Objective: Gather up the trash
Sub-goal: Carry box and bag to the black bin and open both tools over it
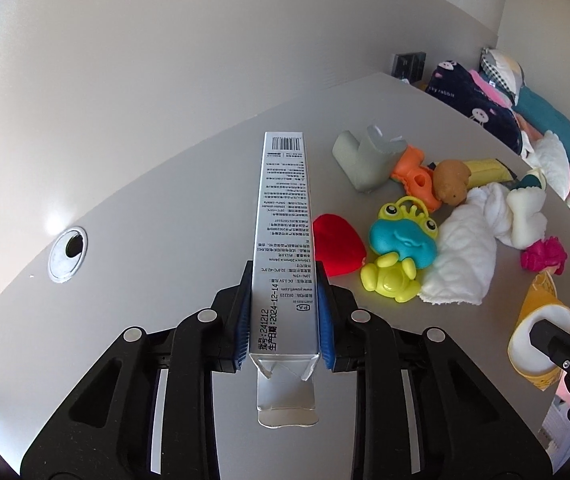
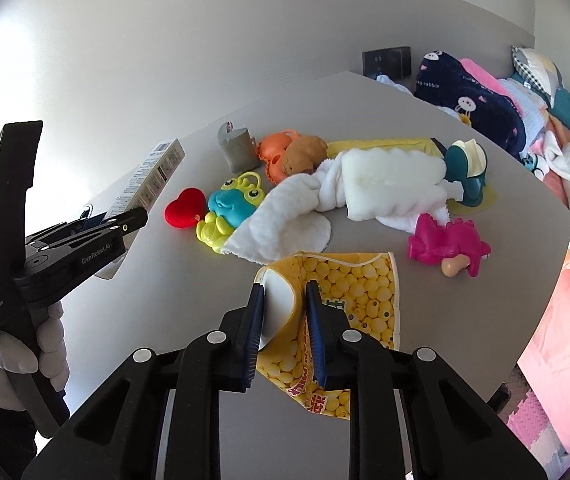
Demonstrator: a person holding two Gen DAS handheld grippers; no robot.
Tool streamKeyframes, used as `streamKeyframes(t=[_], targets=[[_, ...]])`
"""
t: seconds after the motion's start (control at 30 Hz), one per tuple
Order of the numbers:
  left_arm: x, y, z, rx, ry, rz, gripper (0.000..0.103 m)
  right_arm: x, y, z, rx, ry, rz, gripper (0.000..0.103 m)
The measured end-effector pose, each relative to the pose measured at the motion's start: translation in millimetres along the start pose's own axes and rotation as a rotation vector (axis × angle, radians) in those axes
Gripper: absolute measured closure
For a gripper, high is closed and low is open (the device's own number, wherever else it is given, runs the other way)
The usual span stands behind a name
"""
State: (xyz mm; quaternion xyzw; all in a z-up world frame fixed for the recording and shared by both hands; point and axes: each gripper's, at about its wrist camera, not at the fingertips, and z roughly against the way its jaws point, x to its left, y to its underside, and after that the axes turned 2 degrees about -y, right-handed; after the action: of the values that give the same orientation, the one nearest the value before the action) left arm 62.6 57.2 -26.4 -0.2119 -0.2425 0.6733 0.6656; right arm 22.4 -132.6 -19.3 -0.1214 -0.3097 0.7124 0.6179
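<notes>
Broad, smooth grey surface (image 1: 145, 208), matte, with a round metal cable grommet (image 1: 67, 254) near its far edge. Fluffy white towel (image 2: 285, 220) crumpled mid-surface, touching a glossy plastic frog toy (image 1: 399, 250), yellow-green with a turquoise mouth; beside that frog, a plush red heart (image 2: 184, 207). Near the right edge, a hard pink dinosaur toy (image 2: 449, 246).

Long, slim silver carton (image 1: 285, 240), printed with fine text and a barcode, end flap open, clamped between the blue ribbed pads of the left tool (image 1: 286, 312), lifted clear of the surface. Crinkly yellow snack bag (image 2: 337, 320), patterned with round yellow balls, white inside, pinched at its open mouth by the right tool (image 2: 285, 320). White-gloved hand (image 2: 17, 344) around the left tool's handle.
</notes>
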Motion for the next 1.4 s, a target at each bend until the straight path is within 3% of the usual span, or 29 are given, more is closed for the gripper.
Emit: streamKeyframes(t=[0.57,1.4], targets=[[-44.6,6.9,59.3,-0.073,0.07,-0.052,0.076,-29.4,7.4,56.6,-0.091,0.006,-0.038,0.08],[-208.8,15.4,92.3,-0.106,0.252,-0.27,0.076,-153.5,61.9,143.3,-0.169,0.153,-0.219,0.08]])
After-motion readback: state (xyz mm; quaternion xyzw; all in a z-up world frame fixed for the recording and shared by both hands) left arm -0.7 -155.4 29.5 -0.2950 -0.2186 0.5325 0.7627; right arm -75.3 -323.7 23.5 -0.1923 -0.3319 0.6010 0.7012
